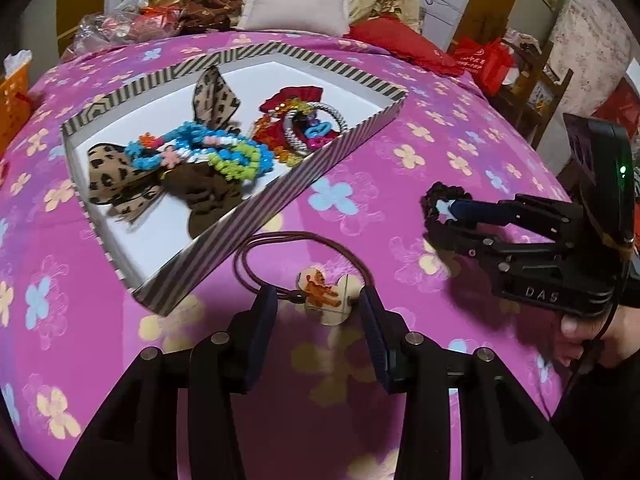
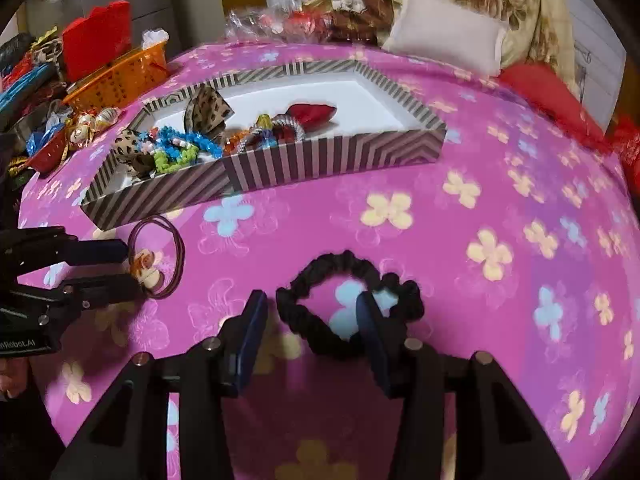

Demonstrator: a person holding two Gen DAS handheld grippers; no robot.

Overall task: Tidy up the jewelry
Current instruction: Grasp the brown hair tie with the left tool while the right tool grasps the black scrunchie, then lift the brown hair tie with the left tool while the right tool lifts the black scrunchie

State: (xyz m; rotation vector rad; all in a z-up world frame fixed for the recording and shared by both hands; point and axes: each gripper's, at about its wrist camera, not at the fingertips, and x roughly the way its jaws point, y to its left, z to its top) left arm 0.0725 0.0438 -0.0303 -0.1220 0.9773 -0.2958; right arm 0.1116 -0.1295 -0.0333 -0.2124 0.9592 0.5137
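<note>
A striped tray [image 1: 256, 208] [image 2: 320, 156] on the pink flowered bedspread holds leopard bows, bead bracelets and hair ties. A brown elastic hair tie with a cream bear charm [image 1: 324, 294] [image 2: 146, 266] lies in front of the tray. My left gripper [image 1: 318, 304] [image 2: 134, 268] is open, its fingers on either side of the charm. A black scrunchie [image 2: 348, 304] [image 1: 436, 204] lies on the bedspread to the right. My right gripper [image 2: 312, 312] [image 1: 442, 216] is open, straddling the scrunchie's near left part, right finger inside the loop.
An orange basket [image 2: 120, 72] and cluttered trinkets sit left of the tray. A white pillow [image 2: 448, 40], a red cushion [image 2: 540, 88] and floral bedding lie behind. A wooden chair [image 1: 532, 92] stands at the right edge of the bed.
</note>
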